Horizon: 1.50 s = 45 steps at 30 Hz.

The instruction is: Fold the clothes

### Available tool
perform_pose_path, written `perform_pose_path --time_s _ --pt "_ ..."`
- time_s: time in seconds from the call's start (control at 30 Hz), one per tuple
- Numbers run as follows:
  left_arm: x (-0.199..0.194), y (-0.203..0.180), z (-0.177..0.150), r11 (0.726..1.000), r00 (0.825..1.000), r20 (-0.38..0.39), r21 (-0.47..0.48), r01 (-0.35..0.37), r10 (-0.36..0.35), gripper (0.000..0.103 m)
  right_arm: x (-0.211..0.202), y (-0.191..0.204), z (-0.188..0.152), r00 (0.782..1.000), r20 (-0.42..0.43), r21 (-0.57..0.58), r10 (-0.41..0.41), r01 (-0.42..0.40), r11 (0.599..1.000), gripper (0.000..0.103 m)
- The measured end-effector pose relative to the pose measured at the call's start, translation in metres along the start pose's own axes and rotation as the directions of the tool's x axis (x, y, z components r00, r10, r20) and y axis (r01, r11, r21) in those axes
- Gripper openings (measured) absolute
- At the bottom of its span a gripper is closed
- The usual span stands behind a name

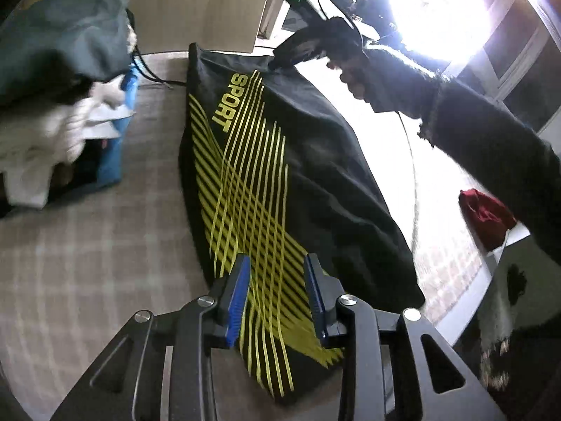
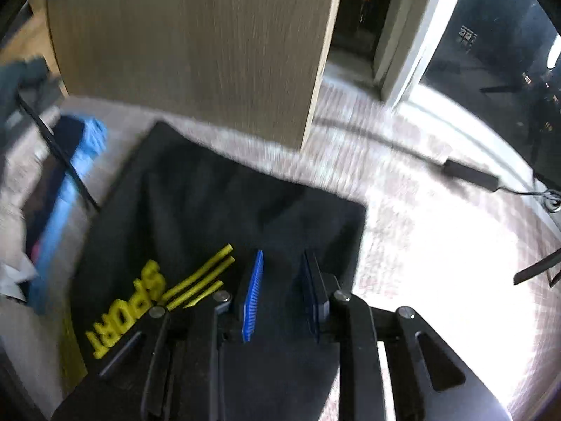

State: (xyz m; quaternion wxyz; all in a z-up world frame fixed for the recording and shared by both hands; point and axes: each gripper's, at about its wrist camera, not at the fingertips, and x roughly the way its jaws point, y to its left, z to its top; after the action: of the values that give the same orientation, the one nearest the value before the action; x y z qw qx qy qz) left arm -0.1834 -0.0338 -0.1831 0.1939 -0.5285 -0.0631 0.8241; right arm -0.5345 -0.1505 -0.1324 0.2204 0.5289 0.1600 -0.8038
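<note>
A black garment (image 1: 308,161) printed with yellow stripes and the word SPORT is lying spread on a checked surface (image 1: 87,252). The left gripper (image 1: 277,280) is hanging just above the striped end nearest it, jaws parted with a clear gap and gripping nothing. At the far end of the cloth, the right gripper (image 2: 280,280) is hovering over plain black fabric, its jaws likewise parted and empty, the lettering sitting to its left. A heap of other clothes (image 1: 59,105) is lying off to the left gripper's left.
</note>
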Motion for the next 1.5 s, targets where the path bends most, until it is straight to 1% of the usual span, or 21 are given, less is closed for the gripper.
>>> perform_pose_path --time_s 0.13,0.2,0.27,0.3,0.33,0.4,0.43,0.57,0.7,0.77,0.83,0.87,0.93,0.97,1.0,1.03,1.07,1.13,1.23,1.3,1.5 --pt "0.028 0.017 -0.002 0.996 0.994 -0.071 0.046 -0.077 0.080 0.029 -0.005 -0.006 0.001 1.000 0.011 0.005 -0.026 0.026 1.000 0.023" --pt "0.025 0.023 -0.003 0.992 0.990 -0.086 0.065 -0.105 0.110 0.029 -0.022 -0.013 -0.003 0.999 0.031 0.030 -0.014 0.013 0.999 0.023" --pt "0.017 0.030 0.000 0.989 0.984 -0.107 0.048 -0.138 0.142 0.029 -0.051 -0.017 -0.017 0.997 0.071 0.054 0.022 -0.026 0.998 0.023" --pt "0.010 0.034 0.002 0.990 0.984 -0.105 0.031 -0.141 0.143 0.029 -0.069 -0.017 -0.029 0.994 0.095 0.060 0.047 -0.053 0.997 0.023" --pt "0.002 0.038 0.006 0.993 0.989 -0.087 0.008 -0.121 0.121 0.029 -0.087 -0.017 -0.042 0.990 0.119 0.065 0.072 -0.080 0.995 0.024" --pt "-0.011 0.041 0.020 0.997 0.996 -0.044 -0.018 -0.075 0.075 0.031 -0.116 0.001 -0.078 0.983 0.144 0.046 0.112 -0.119 0.992 0.026" --pt "-0.014 0.040 0.030 0.997 0.997 -0.021 -0.011 -0.071 0.071 0.032 -0.125 0.010 -0.095 0.982 0.143 0.039 0.122 -0.129 0.991 0.027" --pt "-0.004 0.031 0.072 0.995 0.997 0.040 0.077 -0.069 0.066 0.033 -0.123 0.030 -0.152 0.981 0.103 0.084 0.163 -0.172 0.982 0.027" --pt "0.030 0.038 0.093 0.990 0.997 0.028 0.123 -0.071 0.068 0.033 -0.103 0.028 -0.181 0.982 0.060 0.170 0.177 -0.185 0.968 0.027" --pt "0.050 0.041 0.096 0.974 0.988 0.007 0.169 -0.151 0.152 0.033 -0.091 0.026 -0.187 0.982 0.037 0.200 0.186 -0.190 0.961 0.027" --pt "0.060 0.044 0.092 0.944 0.968 0.007 0.221 -0.245 0.249 0.039 -0.087 0.028 -0.192 0.983 0.031 0.200 0.183 -0.185 0.962 0.027" --pt "0.057 0.046 0.092 0.937 0.963 0.015 0.223 -0.267 0.271 0.041 -0.088 0.028 -0.193 0.985 0.021 0.190 0.173 -0.174 0.966 0.027" --pt "0.047 0.050 0.090 0.937 0.960 0.016 0.212 -0.278 0.281 0.039 -0.100 0.021 -0.197 0.989 0.026 0.181 0.143 -0.146 0.973 0.027" --pt "0.037 0.052 0.090 0.944 0.964 0.025 0.197 -0.265 0.266 0.039 -0.106 0.016 -0.202 0.990 0.044 0.190 0.131 -0.137 0.972 0.032" --pt "0.030 0.054 0.089 0.952 0.969 0.029 0.178 -0.248 0.247 0.039 -0.114 0.008 -0.208 0.991 0.065 0.210 0.115 -0.126 0.970 0.037" --pt "0.024 0.056 0.088 0.963 0.975 0.027 0.153 -0.223 0.222 0.040 -0.118 0.002 -0.214 0.992 0.077 0.229 0.102 -0.117 0.966 0.052" --pt "0.019 0.059 0.088 0.973 0.981 0.019 0.128 -0.195 0.194 0.042 -0.120 -0.005 -0.220 0.992 0.085 0.249 0.089 -0.108 0.963 0.058" --pt "0.020 0.060 0.087 0.981 0.986 -0.005 0.100 -0.164 0.165 0.044 -0.118 -0.016 -0.227 0.993 0.080 0.283 0.083 -0.103 0.953 0.058" --pt "0.026 0.057 0.083 0.977 0.981 -0.023 0.099 -0.188 0.192 0.044 -0.110 -0.026 -0.230 0.991 0.074 0.304 0.108 -0.125 0.944 0.059" --pt "0.031 0.055 0.082 0.981 0.983 -0.033 0.086 -0.176 0.180 0.045 -0.105 -0.030 -0.230 0.991 0.077 0.294 0.112 -0.130 0.947 0.058" --pt "0.053 0.049 0.086 0.978 0.977 -0.068 0.055 -0.201 0.204 0.046 -0.085 -0.029 -0.226 0.979 0.074 0.308 0.190 -0.204 0.929 0.058"
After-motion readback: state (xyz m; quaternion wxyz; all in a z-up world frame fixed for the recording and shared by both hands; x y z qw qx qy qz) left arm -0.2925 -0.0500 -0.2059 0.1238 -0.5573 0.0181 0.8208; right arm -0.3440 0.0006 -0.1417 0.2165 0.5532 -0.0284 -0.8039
